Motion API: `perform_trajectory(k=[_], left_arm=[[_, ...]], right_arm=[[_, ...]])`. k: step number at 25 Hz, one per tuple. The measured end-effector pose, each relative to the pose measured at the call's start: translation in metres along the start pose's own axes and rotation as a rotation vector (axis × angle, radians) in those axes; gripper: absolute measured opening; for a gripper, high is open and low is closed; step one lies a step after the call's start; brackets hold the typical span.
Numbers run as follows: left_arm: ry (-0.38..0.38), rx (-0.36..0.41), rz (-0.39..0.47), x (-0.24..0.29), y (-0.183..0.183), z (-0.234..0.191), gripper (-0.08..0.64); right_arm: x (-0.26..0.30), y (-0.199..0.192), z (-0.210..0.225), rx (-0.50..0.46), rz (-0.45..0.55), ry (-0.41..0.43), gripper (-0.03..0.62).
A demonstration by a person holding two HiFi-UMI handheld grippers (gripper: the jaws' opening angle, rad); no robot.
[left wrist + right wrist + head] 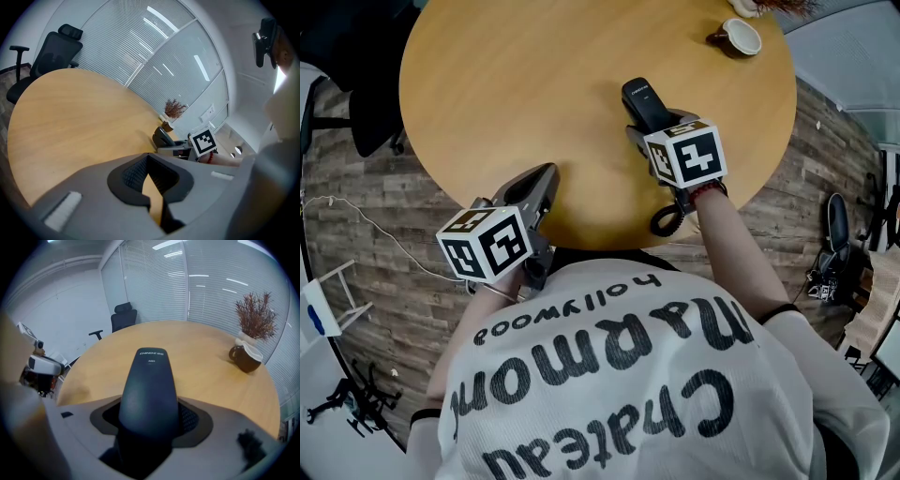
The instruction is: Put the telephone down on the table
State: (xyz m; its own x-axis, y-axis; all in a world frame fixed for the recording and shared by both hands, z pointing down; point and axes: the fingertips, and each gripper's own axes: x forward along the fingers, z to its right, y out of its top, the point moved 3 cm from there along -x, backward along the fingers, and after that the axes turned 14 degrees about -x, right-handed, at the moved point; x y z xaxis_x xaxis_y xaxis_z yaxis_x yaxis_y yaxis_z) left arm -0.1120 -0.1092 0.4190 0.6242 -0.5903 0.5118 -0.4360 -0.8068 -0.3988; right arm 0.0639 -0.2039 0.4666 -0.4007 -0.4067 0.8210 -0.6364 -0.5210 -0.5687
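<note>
Over the near edge of the round wooden counter, a dark, smooth telephone handset, marked with small pale lettering at its rounded far end, is grasped by the right hand-held gripper. Its coiled cord is seen hanging at the counter's rim. The left hand-held gripper is clenched on nothing, apart from it. A brown mug is set at the far side.

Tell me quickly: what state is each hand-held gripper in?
Left hand-held gripper: closed, holding nothing.
Right hand-held gripper: closed on the black telephone handset.
</note>
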Motion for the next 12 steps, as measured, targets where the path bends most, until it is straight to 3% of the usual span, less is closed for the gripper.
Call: perform_trajectory(k=[12], left_arm=[[0.006, -0.004, -0.005, 0.0017, -0.0023, 0.0002, 0.003]], right_arm=[[0.0043, 0.0006, -0.0002, -0.016, -0.028, 0.015, 0.296]])
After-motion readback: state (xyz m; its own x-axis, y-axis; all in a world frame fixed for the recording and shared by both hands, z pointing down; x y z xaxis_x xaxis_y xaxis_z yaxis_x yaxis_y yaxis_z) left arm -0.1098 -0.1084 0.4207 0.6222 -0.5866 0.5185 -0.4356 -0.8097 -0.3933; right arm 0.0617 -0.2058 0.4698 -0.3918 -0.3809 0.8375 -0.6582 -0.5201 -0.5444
